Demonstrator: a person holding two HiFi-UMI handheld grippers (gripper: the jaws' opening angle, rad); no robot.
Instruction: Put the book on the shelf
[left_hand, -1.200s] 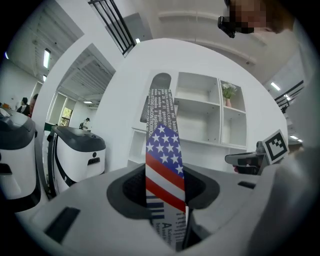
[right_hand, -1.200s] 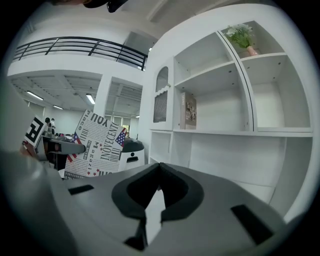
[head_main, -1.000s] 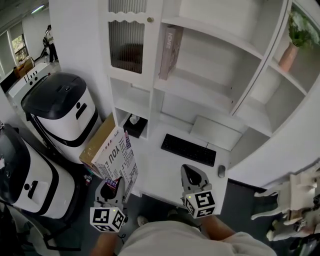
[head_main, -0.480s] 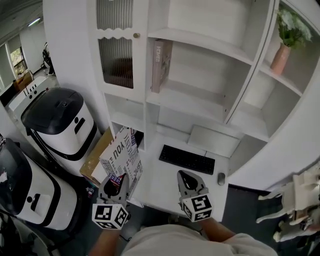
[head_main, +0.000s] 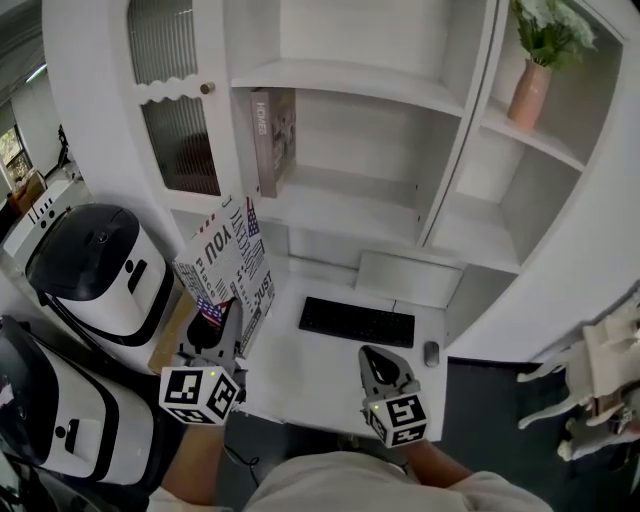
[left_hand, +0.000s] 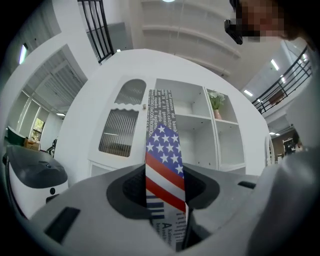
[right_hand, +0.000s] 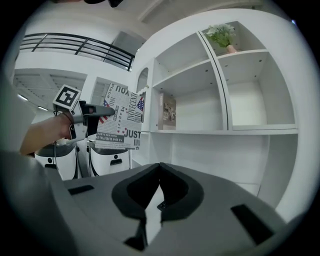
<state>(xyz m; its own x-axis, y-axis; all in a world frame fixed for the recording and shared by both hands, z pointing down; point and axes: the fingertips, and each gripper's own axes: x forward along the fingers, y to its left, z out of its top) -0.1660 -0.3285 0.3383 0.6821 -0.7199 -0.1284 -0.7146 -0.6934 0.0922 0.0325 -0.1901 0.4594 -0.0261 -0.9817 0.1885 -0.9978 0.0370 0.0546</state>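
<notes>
A book with a newsprint and stars-and-stripes cover (head_main: 228, 265) stands upright in the air, in front of the white shelf unit's lower left part. My left gripper (head_main: 215, 320) is shut on its lower edge; in the left gripper view the book (left_hand: 162, 160) runs up between the jaws. Seen from the right gripper view, the same book (right_hand: 122, 122) hangs left of the shelves. A brownish book (head_main: 272, 140) stands on the middle shelf (head_main: 340, 215). Low over the desk's front edge, my right gripper (head_main: 380, 362) is shut and holds nothing.
A black keyboard (head_main: 355, 322) and a mouse (head_main: 431, 353) lie on the white desk (head_main: 300, 370). A pink vase with a plant (head_main: 528, 90) stands on the upper right shelf. A ribbed-glass cabinet door (head_main: 175, 140) is at left. White and black appliances (head_main: 95, 265) stand left of the desk.
My left gripper has lifted the book up and forward toward the shelves. The right gripper stayed low by the desk's front edge.
</notes>
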